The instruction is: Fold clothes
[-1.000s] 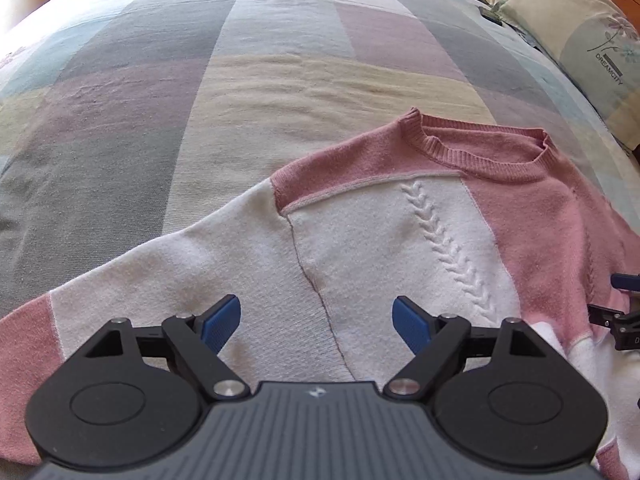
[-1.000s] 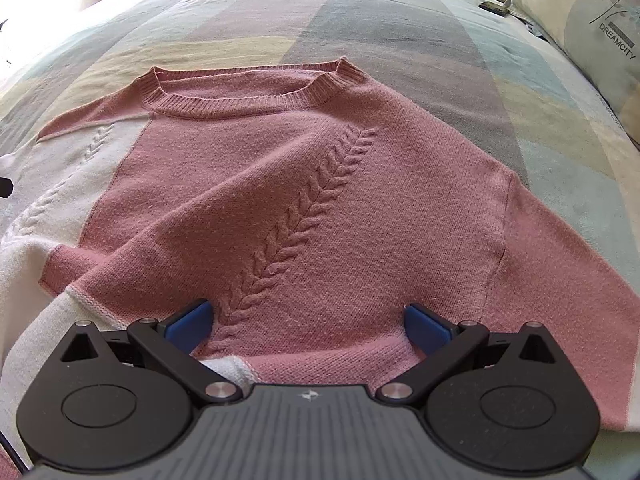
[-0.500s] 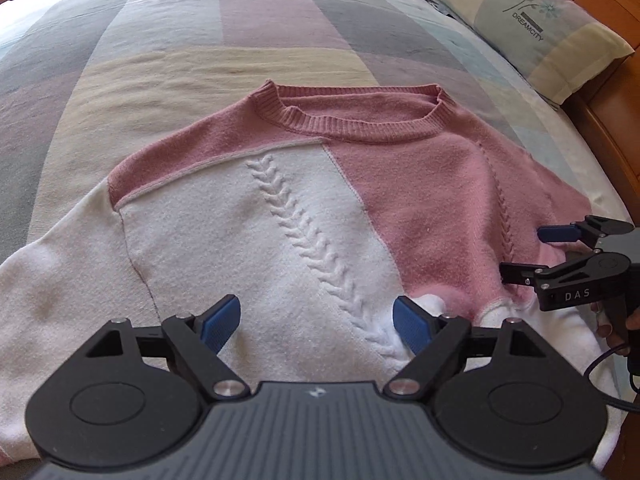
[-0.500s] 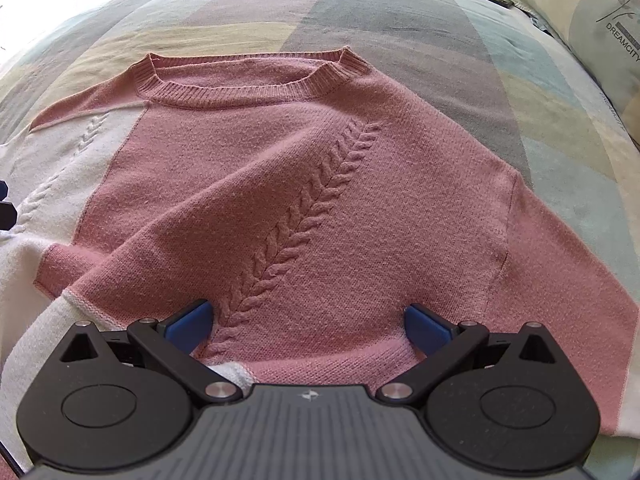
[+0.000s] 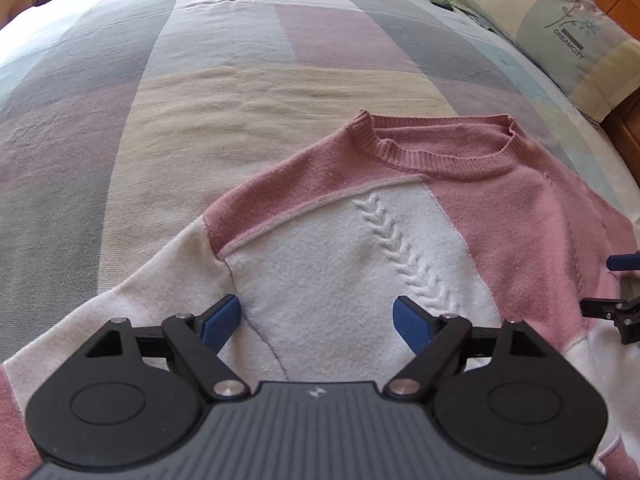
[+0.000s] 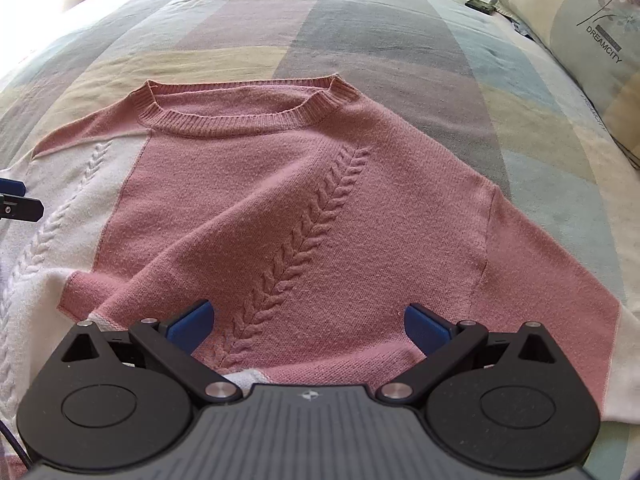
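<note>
a pink and white sweater (image 6: pixel 280 200) lay face up and spread across the bed (image 5: pixel 200 80), collar (image 6: pixel 240 116) pointing away from the person and sleeves fanned out to either side, a layout that left both sides within reach for folding; the left gripper (image 5: pixel 316 320) hovered low over the white half near the sleeve seam, its blue fingers (image 5: pixel 220 322) spread wide with nothing between them; the right gripper (image 6: pixel 308 326) hung over the pink half near the hem, jaws likewise wide apart and empty; each tool appeared to be set over its own half of the garment so that the two could pinch matching points and carry the cloth over evenly; a soft ridge in the knit ran across the pink front, which suggested the fabric was not yet fully smoothed; the loose knit would likely sag and stretch if lifted by one edge alone; a pillow (image 6: pixel 580 40) sat at the far right of the bed, well apart from the sweater; no fold was visible, so the task seemed to be at its start.
</note>
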A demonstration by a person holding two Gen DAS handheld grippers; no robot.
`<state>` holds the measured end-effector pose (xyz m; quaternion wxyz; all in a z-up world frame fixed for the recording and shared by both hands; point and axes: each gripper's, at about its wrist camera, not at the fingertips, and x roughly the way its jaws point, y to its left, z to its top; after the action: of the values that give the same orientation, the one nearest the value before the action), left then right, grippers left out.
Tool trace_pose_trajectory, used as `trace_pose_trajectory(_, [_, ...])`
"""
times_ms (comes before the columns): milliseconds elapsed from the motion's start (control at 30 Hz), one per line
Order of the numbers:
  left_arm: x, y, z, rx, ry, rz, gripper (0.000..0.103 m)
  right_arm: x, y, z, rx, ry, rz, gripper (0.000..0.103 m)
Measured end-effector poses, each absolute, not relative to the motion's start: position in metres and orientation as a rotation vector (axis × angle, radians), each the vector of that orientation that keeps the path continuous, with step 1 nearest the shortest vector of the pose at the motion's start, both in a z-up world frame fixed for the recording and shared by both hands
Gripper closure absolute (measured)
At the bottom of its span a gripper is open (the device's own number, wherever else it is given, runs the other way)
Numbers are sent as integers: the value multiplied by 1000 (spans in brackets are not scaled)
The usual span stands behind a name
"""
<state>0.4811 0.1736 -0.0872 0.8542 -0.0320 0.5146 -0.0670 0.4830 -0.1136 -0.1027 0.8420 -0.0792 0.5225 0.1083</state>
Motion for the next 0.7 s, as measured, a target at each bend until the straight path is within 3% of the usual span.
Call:
trace_pose_trajectory(100, [485,193,-88,-99,1086,-59,20,483,-110,-119,-209,1183,233,0])
trace_pose_trajectory(267, [476,197,-85,-149,1093,-62,20,478,-116,-123,-173,1141,233,0])
trace_pose_trajectory(700, [405,102,-51,-155,1163,-21,20,469,-138,-108,-139,1108,324,0])
